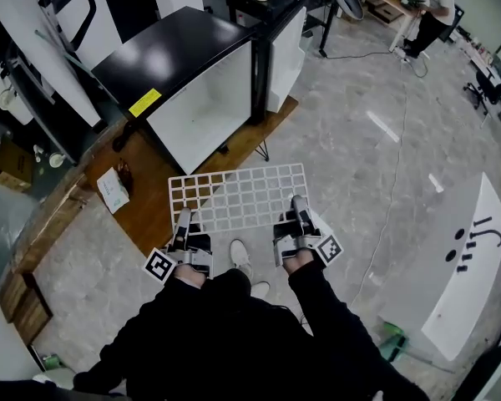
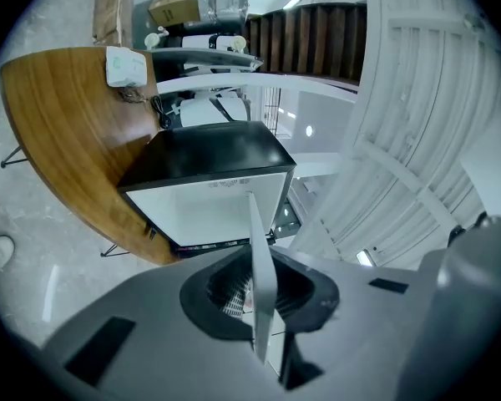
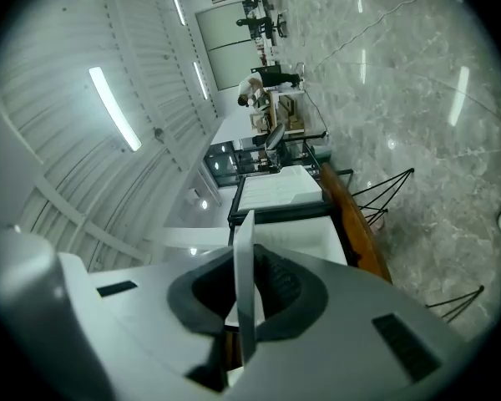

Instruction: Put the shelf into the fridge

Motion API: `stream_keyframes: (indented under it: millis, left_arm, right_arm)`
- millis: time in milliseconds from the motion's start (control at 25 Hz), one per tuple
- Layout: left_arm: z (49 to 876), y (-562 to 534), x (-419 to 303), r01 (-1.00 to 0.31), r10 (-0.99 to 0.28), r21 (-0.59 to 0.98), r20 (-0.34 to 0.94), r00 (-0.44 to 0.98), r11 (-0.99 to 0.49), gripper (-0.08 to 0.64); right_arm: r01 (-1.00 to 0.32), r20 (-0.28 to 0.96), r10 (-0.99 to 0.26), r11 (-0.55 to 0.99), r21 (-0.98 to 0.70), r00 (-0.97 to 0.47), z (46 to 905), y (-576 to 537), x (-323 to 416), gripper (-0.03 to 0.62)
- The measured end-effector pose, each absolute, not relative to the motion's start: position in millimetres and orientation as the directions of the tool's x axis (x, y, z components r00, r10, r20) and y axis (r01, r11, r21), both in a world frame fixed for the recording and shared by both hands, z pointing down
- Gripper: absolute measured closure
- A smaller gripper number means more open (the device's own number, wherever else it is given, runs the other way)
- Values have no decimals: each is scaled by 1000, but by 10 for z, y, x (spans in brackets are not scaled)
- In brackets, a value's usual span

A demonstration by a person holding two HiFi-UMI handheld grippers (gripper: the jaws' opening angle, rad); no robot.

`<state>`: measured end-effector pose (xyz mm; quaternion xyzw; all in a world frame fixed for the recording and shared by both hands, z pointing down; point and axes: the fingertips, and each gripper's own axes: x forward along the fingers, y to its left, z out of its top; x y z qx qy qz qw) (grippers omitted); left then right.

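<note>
Shelf: white wire grid [image 1: 238,195], held level just short of the fridge, not yet inside.
Left gripper [image 1: 184,218]: clamped on the shelf's near edge.
Right gripper [image 1: 300,204]: clamped on that same edge.
Fridge [image 1: 202,111]: open front faces the shelf; stands on the wooden table [image 1: 142,211].
Remaining: judged nearly all, meaning carry forward, slide in, release.

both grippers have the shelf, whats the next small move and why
Probably carry the shelf forward and a little left, kept level, toward the open front of the fridge. The left gripper and right gripper are both shut on its near edge, and it hangs short of the opening, slightly to its right.
</note>
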<state>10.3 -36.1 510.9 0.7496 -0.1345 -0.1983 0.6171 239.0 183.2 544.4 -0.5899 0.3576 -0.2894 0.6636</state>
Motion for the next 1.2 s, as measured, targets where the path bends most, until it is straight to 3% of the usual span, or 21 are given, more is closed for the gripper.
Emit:
stream_keyframes:
  millis: [440,840,1200]
  left_arm:
    - [5260,-1040,690,57,-571,990,-119,812,-126,528]
    - [5325,-1279,1211,55,-612,996,-91,786,-77,528]
    - [5272,-1433,1347,-12,-780,993,-87,620,-120,528]
  right_arm:
    - [-67,-115,-895,95,-993,431,5400,702,3313,562]
    - [-58,-87,-934,71,-996,346,5411,149,3992,562]
    - [-17,-105,-986,103,-995,129,5416,-509,4354,562]
